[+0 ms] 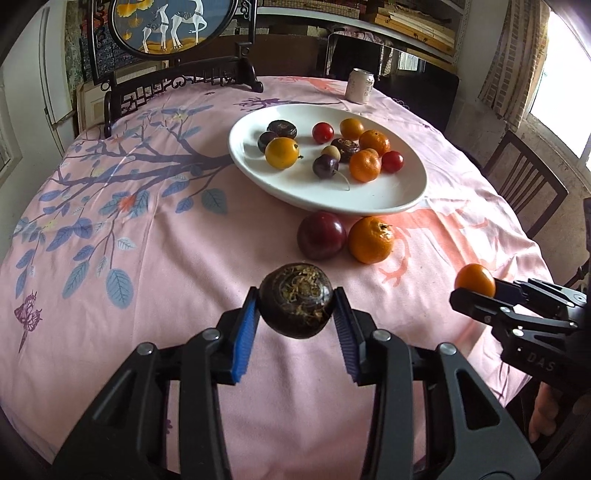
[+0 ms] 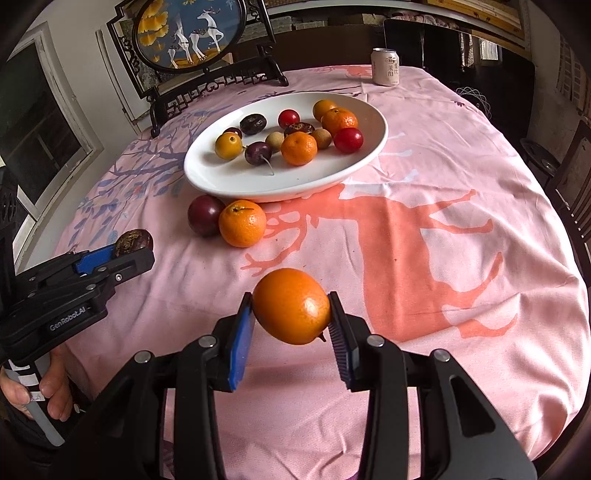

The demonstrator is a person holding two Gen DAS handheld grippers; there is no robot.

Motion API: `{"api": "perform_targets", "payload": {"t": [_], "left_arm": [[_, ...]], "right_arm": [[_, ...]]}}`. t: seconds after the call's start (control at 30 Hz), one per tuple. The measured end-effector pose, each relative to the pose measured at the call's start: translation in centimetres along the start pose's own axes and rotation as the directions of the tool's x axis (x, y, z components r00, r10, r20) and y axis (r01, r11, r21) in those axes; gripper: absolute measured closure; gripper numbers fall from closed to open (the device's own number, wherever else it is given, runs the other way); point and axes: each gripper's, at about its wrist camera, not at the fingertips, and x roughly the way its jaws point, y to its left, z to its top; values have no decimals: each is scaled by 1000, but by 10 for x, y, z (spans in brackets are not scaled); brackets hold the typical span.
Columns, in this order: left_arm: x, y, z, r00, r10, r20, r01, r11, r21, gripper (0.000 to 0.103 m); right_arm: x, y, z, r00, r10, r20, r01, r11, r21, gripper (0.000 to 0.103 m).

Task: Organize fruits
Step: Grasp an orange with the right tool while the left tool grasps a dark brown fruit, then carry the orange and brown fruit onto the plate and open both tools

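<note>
— Between the jaws of the left gripper [image 1: 296, 302], what is sitting there?

— A dark brown water chestnut [image 1: 295, 300], and the blue pads are pressing on it from both sides, near their tips. It is hanging above the pink tablecloth [image 1: 155, 266], not touching it.

— And the right gripper [image 2: 291, 308]?

— Its jaws are clamping a small orange fruit [image 2: 291, 305], again out at the tips, with the fruit bulging forward past the pads and sitting clear of the table.

— What is lying ahead of the jaws?

— Straight beyond the left jaws, a dark red plum [image 1: 321, 235] and a mandarin [image 1: 371, 240] are resting on the cloth, touching each other, just in front of the white plate [image 1: 332, 199]. The plate is holding a mix of mandarins, red cherry tomatoes, dark plums, chestnuts and a yellow fruit. Seen from the right wrist, the plum and mandarin are lying ahead and to the left of the jaws.

— Anything farther back?

— A drink can [image 2: 385, 66] is standing beyond the plate, and a framed deer picture [image 2: 190, 33] is standing at the far left edge of the table.
</note>
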Motion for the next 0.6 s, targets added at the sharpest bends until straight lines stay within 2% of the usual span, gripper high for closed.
{"api": "perform_targets", "payload": {"t": [0.4,0.5,0.6], "left_arm": [[-15,-1,2,999,-29,21,29,1000,6,63],[-14,-2,15,1000,-20,19,20,1000,18,63],[-11,-2,44,999,17,37,-18,999,42,63]], "right_arm": [[3,3,1,1000,2,-6,-2,1000,-15,63],[4,1,9,1000,-1,-6,1,1000,-26,63],[3,-2,28,1000,6,8,-6,999,-46,63]]}}
